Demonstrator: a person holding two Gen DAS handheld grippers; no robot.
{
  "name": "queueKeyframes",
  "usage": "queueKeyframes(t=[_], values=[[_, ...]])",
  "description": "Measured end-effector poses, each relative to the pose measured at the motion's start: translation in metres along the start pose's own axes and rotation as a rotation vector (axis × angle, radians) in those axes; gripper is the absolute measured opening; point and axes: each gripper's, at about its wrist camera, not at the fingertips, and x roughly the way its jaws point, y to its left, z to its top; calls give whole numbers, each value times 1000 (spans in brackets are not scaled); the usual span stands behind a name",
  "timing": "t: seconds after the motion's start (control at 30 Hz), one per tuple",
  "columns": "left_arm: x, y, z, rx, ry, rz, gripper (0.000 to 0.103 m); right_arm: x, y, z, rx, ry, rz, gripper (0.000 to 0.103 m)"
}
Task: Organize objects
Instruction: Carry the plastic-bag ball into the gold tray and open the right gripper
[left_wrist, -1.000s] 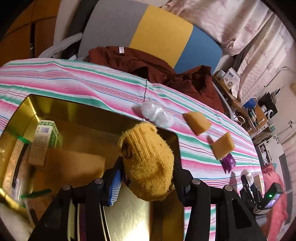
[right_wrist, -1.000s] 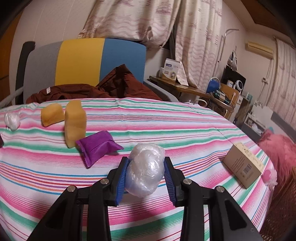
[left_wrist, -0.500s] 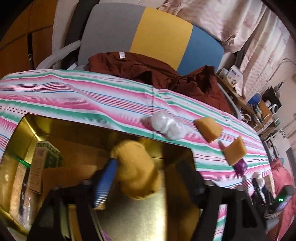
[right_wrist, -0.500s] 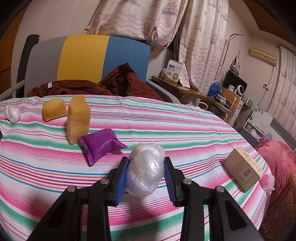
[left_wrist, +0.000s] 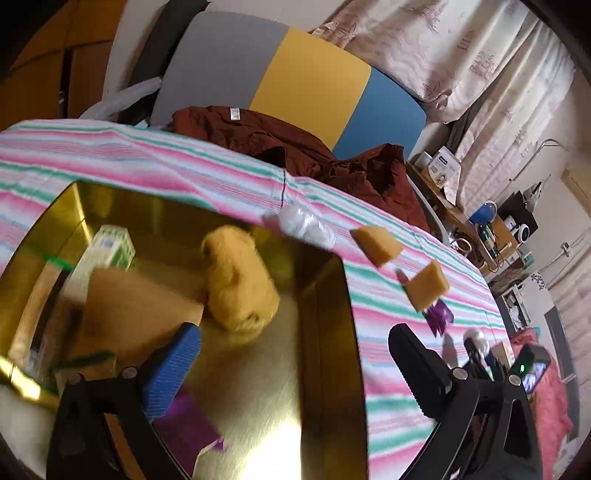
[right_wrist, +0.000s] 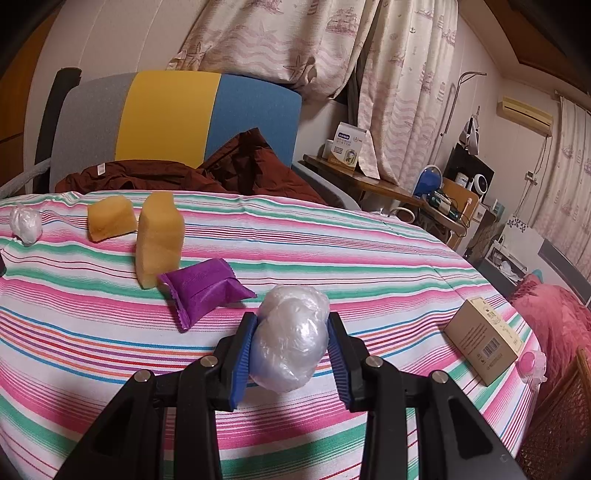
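Sock (left_wrist: 238, 277), mustard knit, lies in gold tin (left_wrist: 325, 295) ahead of left claw (left_wrist: 295, 354), clear of its widely parting, opening jaws. Right claw (right_wrist: 291, 350) grips plastic ball (right_wrist: 291, 339) above striped table (right_wrist: 369, 258).

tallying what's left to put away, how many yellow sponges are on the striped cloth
2. One sponge lies flat near the far edge, beside the plastic ball. The other sponge stands on end just right of it, touching the purple packet. More could be hidden out of view.
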Motion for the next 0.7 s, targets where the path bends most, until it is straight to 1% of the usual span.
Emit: queueKeyframes(t=[0.07, 0.23, 0.3, 0.37, 0.47, 0.57, 0.7], values=[[-10, 2, -8, 5, -12, -11, 102, -2, 1, 0, -3, -9, 2, 37], [-36, 4, -28, 72, -63, 13, 102, -13, 4, 1, -25, -56, 23, 37], [-47, 7, -38, 105, -84, 27, 102, -18, 10, 0, -48, -59, 40, 37], [-54, 12, -45, 126, -91, 17, 102, -24, 17, -1, -83, -67, 55, 37], [-63, 22, -54, 131, -97, 27, 102, -39, 29, -3, -137, -95, 74, 37], [-73, 33, -64, 122, -107, 29, 102, -60, 40, -3, -160, -118, 150, 37], [-86, 44, -77, 128, -131, 51, 102, -92, 59, 7, -133, -137, 278, 37]])
